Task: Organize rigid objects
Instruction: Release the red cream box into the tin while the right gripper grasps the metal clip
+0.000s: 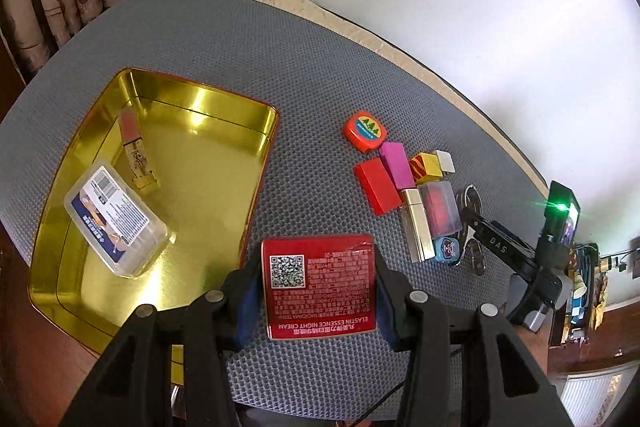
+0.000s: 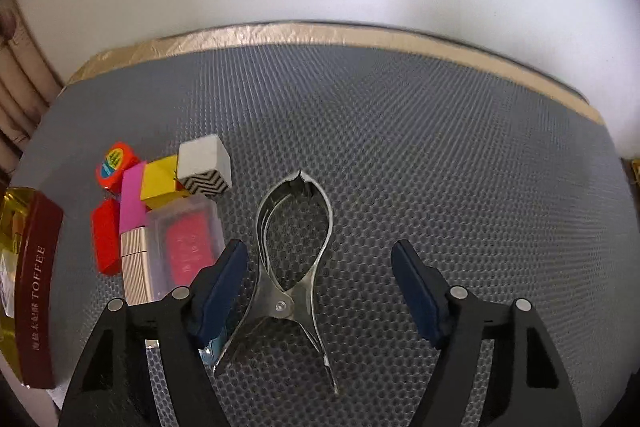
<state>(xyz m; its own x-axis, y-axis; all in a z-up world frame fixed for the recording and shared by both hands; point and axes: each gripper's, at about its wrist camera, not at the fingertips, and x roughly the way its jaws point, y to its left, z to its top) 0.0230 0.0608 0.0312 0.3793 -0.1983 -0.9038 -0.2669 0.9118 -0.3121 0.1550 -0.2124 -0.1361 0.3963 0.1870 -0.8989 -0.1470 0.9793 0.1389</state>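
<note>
A wide stretch of grey tabletop (image 2: 440, 147) is lying open right of and beyond the metal clamp (image 2: 294, 247). To the clamp's left, a tight cluster of small blocks and boxes (image 2: 160, 211) is crowding the way. Between that cluster and the gold tin (image 1: 224, 115) a bare lane is running. Inside the tin, a clear box (image 1: 116, 219) and a lipstick (image 1: 134, 151) are taking up the left part, with the rest standing free.
</note>
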